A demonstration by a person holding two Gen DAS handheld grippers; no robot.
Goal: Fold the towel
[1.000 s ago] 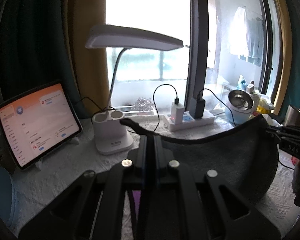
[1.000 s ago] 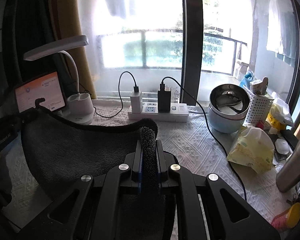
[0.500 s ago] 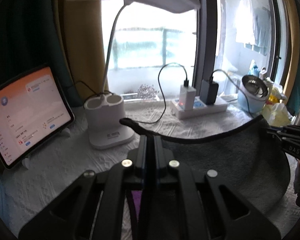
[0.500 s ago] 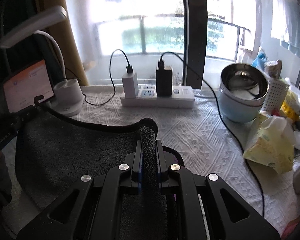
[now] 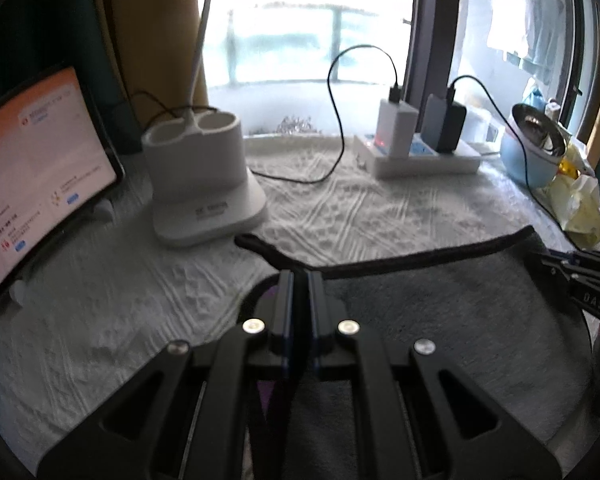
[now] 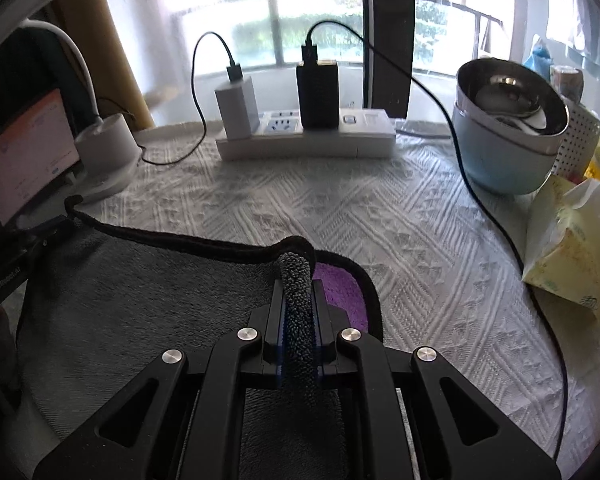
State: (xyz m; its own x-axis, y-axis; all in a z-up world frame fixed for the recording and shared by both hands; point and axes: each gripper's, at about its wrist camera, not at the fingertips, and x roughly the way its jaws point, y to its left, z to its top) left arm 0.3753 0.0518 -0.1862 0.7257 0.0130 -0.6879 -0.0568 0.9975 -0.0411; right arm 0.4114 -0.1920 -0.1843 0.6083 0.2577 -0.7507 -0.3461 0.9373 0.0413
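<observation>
A dark grey towel point(image 5: 440, 320) with a black hem and a purple underside point(image 6: 340, 292) hangs stretched between my two grippers, low over the white tablecloth. My left gripper point(image 5: 298, 276) is shut on its left corner. My right gripper point(image 6: 298, 280) is shut on its right corner, with the pinched fold point(image 6: 296, 320) standing up between the fingers. In the left wrist view the right gripper point(image 5: 576, 276) shows at the far right; in the right wrist view the left gripper point(image 6: 40, 232) shows at the far left. The towel point(image 6: 140, 300) sags between them.
Beyond the towel stand a white lamp base point(image 5: 204, 184), a lit tablet point(image 5: 36, 168), a power strip point(image 6: 308, 136) with chargers and black cables, a blue pot with a steel bowl point(image 6: 508, 136), and a yellow tissue pack point(image 6: 572, 248). A textured white tablecloth point(image 6: 340, 216) covers the table.
Both grippers have moved forward and down toward the table with the towel held between them. The lamp, power strip and bowl look nearer and larger.
</observation>
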